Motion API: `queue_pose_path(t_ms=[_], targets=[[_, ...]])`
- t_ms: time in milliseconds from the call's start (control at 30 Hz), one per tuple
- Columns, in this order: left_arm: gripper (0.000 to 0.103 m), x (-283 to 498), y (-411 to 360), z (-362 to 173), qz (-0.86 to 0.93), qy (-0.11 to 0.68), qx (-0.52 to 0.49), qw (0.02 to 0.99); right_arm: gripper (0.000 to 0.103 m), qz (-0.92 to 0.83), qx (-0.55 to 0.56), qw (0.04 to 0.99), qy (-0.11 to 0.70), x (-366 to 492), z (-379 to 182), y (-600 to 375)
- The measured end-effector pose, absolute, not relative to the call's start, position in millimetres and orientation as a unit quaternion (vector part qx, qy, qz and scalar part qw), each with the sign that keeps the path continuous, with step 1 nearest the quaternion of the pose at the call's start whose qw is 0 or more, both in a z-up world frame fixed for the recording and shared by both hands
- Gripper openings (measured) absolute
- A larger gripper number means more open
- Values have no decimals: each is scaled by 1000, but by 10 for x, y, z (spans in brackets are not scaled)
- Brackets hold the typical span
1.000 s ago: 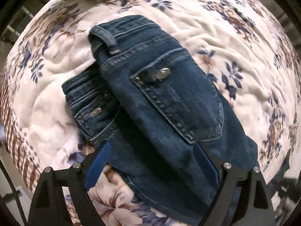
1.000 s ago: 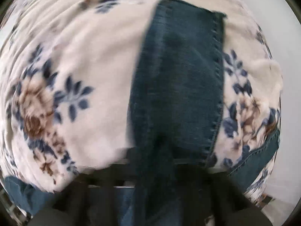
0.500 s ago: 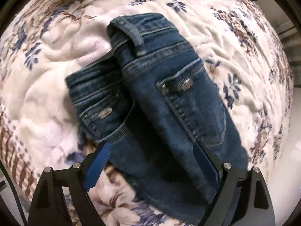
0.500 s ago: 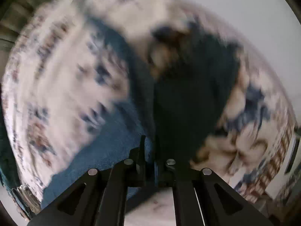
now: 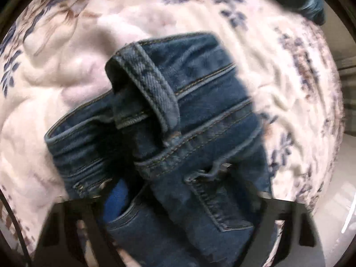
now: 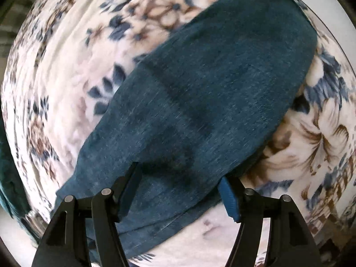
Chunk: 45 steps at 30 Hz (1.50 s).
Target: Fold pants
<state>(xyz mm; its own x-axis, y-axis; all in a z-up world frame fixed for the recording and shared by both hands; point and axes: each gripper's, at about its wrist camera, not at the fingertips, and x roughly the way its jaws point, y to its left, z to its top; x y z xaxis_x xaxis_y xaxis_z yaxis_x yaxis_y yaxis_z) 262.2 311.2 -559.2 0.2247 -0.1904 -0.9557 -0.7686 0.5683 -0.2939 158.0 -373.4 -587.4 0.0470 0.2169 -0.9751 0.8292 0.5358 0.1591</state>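
Left wrist view: the pants (image 5: 195,133), dark blue jeans, lie bunched on the floral blanket (image 5: 278,71), waistband end up, belt loop (image 5: 146,77) standing proud, back pocket (image 5: 213,195) low in frame. The left gripper (image 5: 184,202) is right down on the waistband area. Its jaws have just been closing, with denim between them; one blue pad (image 5: 115,200) shows at the left, tucked against a fold, while the other is hidden behind the cloth. The frame is blurred, so I cannot tell whether the pads are pressing the fabric.

Right wrist view: a pant leg (image 6: 200,93) lies flat on the blanket, running diagonally from upper right to lower left. The right gripper (image 6: 180,195) sits over its lower part. Its jaws have just been opening; the fingers (image 6: 229,195) are spread wide, with the denim lying loose between them and not pinched.
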Motion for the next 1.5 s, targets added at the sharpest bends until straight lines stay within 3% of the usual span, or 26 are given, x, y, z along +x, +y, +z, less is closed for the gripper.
queue_pose_path(t_ms=[200, 633, 700, 767, 833, 1133, 1333, 1400, 1500], targets=[[15, 2441, 2966, -5287, 224, 558, -375, 705, 70, -231, 400, 609, 645, 1624, -5787, -3204], [15, 2091, 3085, -5078, 199, 554, -374, 717, 70, -118, 541, 560, 616, 1719, -6230, -2508], [15, 2085, 3115, -5132, 200, 556, -383, 710, 62, -133, 548, 562, 605, 1747, -6292, -2529], [15, 2078, 3130, -5120, 200, 555, -390, 707, 15, -162, 542, 572, 594, 1758, -6268, -2530], [15, 2053, 3103, -5062, 197, 556, -379, 713, 10, -164, 550, 583, 575, 1733, -6175, -2539], [16, 1576, 3080, -5155, 205, 595, -337, 700, 8, -117, 482, 656, 570, 1631, -5278, -2474], [21, 1447, 3148, -5387, 209, 599, -358, 685, 9, -138, 448, 605, 643, 1215, -5725, -2633], [28, 1428, 3184, -5333, 205, 607, -370, 672, 13, -126, 460, 581, 659, 1266, -5962, -2607], [28, 1290, 3162, -5160, 197, 611, -379, 667, 32, -111, 498, 558, 654, 1248, -6082, -2646]])
